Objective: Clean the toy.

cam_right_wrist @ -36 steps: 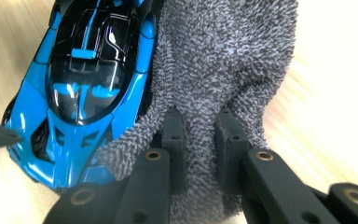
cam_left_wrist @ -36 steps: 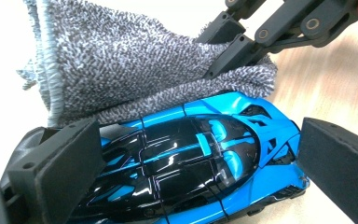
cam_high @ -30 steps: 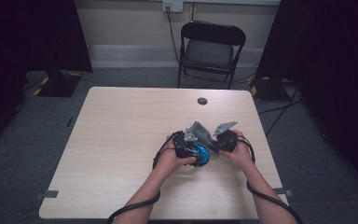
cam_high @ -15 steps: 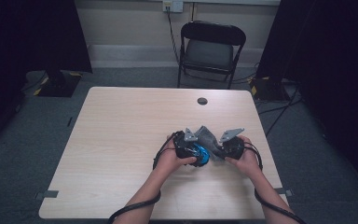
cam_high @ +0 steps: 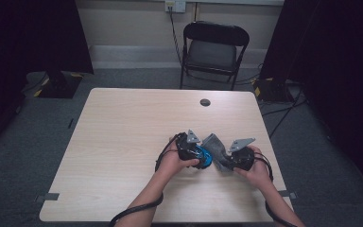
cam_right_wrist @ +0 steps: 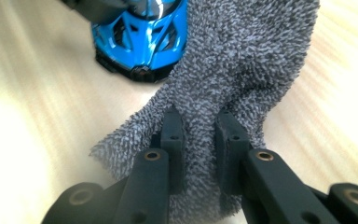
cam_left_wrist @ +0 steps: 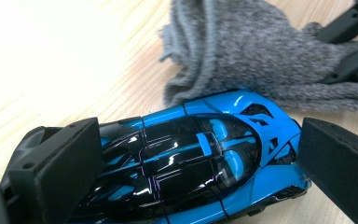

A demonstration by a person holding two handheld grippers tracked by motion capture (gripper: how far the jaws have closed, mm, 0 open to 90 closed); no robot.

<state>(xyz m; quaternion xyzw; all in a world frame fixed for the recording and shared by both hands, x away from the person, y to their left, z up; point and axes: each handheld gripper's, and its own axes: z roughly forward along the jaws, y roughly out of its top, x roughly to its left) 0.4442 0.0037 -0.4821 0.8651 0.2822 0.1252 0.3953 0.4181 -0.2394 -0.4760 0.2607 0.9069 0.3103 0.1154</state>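
Moved: right claw (cam_high: 224, 160) has drawn rightward with the grey cloth (cam_high: 216, 147), away from the left claw (cam_high: 203, 158).
Right claw: pinching the cloth's near end.
Left claw: closed on the blue toy car (cam_left_wrist: 200, 154) across its length.
Car: near-right part of the table (cam_high: 123, 137), long axis left–right.
Relation: cloth just right of the car, touching one end; right claw nearer.

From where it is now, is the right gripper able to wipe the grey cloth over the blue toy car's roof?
Probably yes. The right gripper is shut on the grey fuzzy cloth, which already lies against one end of the blue and black toy car. The left gripper holds the car from both sides, leaving its roof uncovered.
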